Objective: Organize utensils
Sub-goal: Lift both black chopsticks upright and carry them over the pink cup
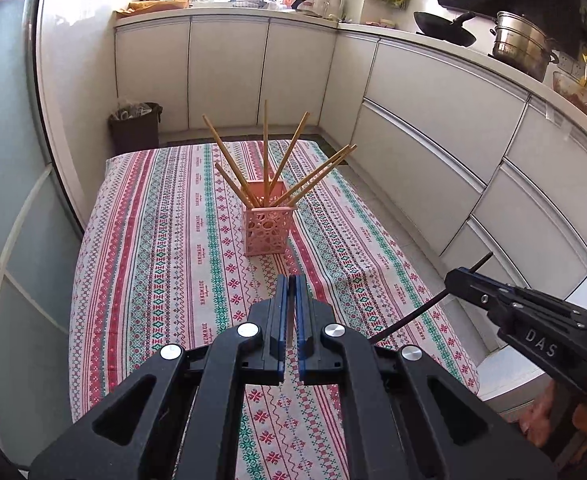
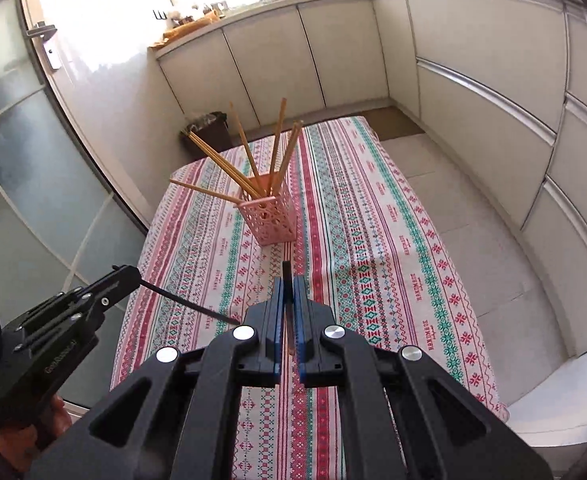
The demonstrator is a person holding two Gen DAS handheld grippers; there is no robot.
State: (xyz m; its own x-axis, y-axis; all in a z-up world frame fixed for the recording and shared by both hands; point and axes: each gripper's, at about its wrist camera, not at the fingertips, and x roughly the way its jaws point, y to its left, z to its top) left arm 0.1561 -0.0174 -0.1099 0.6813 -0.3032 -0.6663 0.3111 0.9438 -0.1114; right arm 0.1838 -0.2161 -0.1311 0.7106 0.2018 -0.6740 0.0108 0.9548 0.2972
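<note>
Right now both grippers are hovering over the near end of a table covered with a striped patterned cloth (image 1: 165,240). Toward the far middle of the cloth, a pink perforated holder (image 1: 267,226) is standing upright, and several light wooden chopsticks (image 1: 289,152) are fanning out of its open top, leaning left, right and far.

At the near edge of its own view, the left gripper (image 1: 292,284) is keeping its blue-padded jaws nearly together, clamping a thin strip that is showing in the slit between them. Seen from the right wrist view, a thin dark chopstick (image 2: 189,303) is sticking out of this gripper's side.

On the right side of the table, the right gripper (image 2: 289,280) is likewise pressing its jaws together on a second dark chopstick (image 1: 413,314), whose tip is poking up above the pads in its own view and running slantwise through the jaws in the left view.

Beyond the table, white cabinets (image 1: 433,120) are lining the far and right walls, and a dark bin (image 1: 135,128) is sitting at the far left.
</note>
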